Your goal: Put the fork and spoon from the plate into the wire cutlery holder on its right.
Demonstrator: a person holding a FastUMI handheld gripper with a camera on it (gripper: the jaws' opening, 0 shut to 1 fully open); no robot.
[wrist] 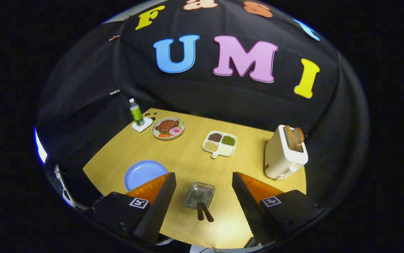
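So here's where things sit: the tool [202,196] is hanging above the near part of the tabletop [187,154] with its two fingers spread wide and nothing between the pads. It isn't holding a thing.

The bit that matters is what lies straight down the middle. The wire cutlery holder [199,195] sits right in the gap between the fingers, just ahead of them, and two dark handles [203,211] stick out of it, leaning back toward the tool. One of them tops out in what looks like fork tines; the other I can't tell for sure, the ends are too small. The long axis of both handles runs roughly along the tool's own forward line, tipped a little to the right.

The blue plate [145,174] is to the left of the holder, partly tucked behind the left finger, and the part I can see has no cutlery on it. So my read is the fork and spoon are already in the holder and the job looks basically finished. If anything's left, it's just lifting clear without snagging those handles, since they poke up close under the tool.

The holder itself is a small mesh basket, shiny, see-through, standing upright on the wood.
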